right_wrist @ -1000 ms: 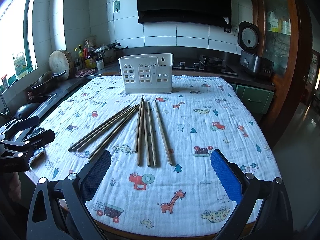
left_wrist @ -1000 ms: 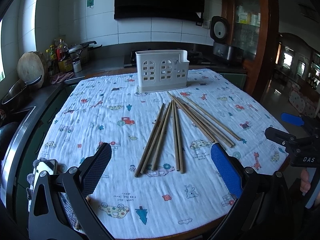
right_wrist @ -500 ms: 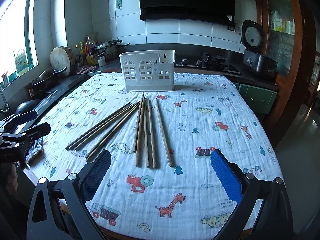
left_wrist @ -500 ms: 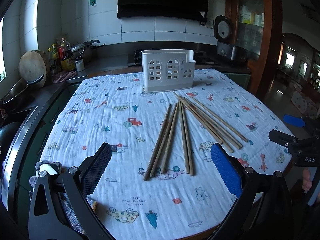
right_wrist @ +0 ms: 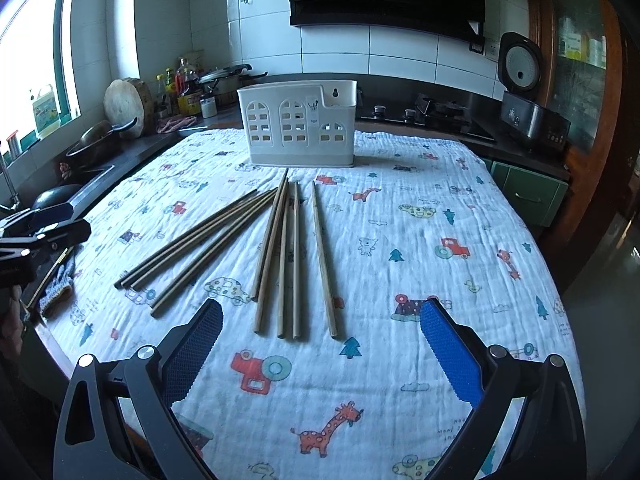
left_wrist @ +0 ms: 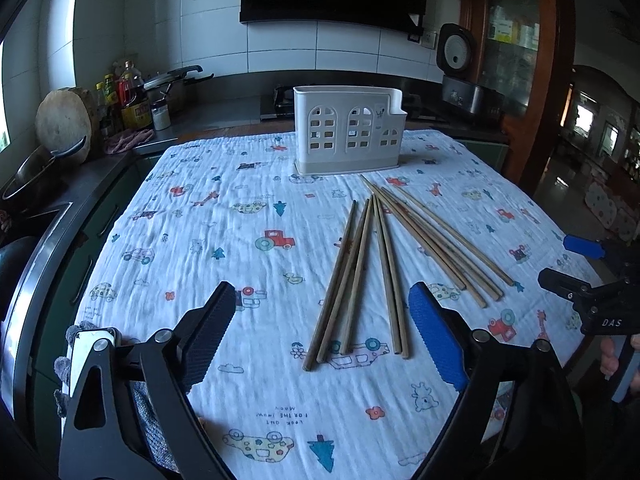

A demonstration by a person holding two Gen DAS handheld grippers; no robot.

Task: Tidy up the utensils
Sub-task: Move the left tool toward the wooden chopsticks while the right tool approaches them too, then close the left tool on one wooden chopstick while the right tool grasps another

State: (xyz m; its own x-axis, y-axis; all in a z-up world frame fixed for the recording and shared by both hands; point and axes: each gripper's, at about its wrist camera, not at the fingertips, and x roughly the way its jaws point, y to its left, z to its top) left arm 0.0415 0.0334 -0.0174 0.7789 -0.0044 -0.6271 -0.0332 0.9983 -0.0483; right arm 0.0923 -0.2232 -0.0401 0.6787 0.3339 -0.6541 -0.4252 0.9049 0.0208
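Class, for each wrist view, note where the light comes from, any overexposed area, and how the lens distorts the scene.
Left wrist view: fisheye bends the white tiled wall and dark corners vignette; light is soft, the wooden chopsticks stay sharp. Right wrist view: daylight enters through the window on the left, blown out to white; the round table's patterned cloth bulges.

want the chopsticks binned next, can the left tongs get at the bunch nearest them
Probably yes: the left tongs are open with nothing held, their jaws have just been closing, and the nearest chopsticks lie loose on the cloth, uncovered.
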